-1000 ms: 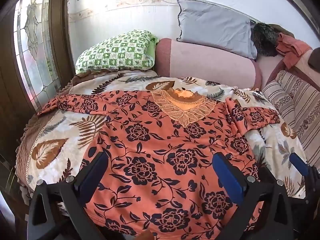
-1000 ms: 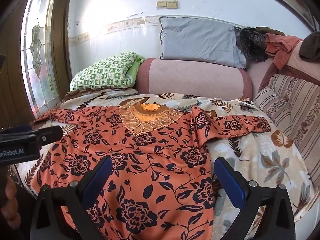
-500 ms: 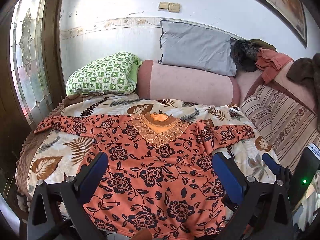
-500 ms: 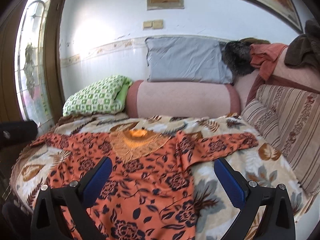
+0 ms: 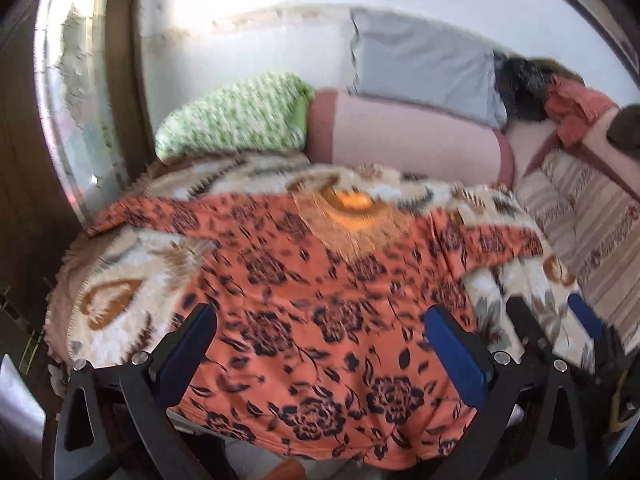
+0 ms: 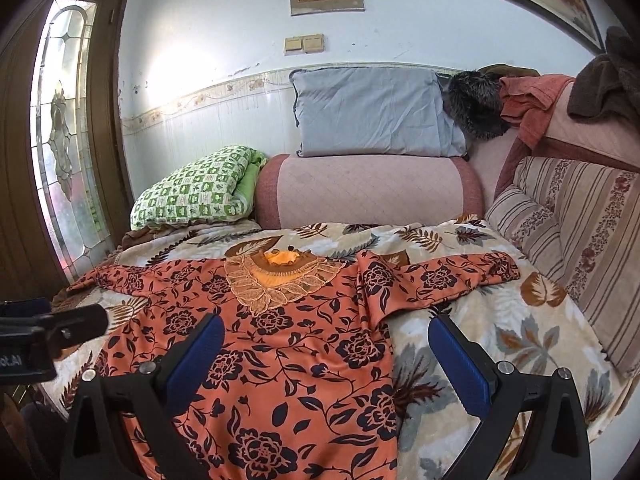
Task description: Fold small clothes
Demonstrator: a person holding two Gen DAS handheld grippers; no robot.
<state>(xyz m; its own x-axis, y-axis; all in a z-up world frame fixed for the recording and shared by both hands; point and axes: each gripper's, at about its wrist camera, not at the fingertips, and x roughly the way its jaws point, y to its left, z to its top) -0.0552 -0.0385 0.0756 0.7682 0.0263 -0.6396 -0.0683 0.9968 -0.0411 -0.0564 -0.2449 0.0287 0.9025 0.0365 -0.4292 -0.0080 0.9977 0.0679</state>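
With both the left gripper (image 5: pixel 318 346) and right gripper (image 6: pixel 326 354) spread empty above the flat blouse (image 6: pixel 280 336), pinch its sleeve (image 6: pixel 452 276) (centre right) first.

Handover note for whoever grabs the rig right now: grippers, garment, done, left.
Left gripper: jaws open, empty, over the lower part of the orange floral top.
Right gripper: jaws open, empty, over the top's right edge.
Top lies flat, face up on the leaf-print blanket, both sleeves spread out, neckline toward the pillows.
Done: garment laid out.
Left: every fold; nothing gripped yet.
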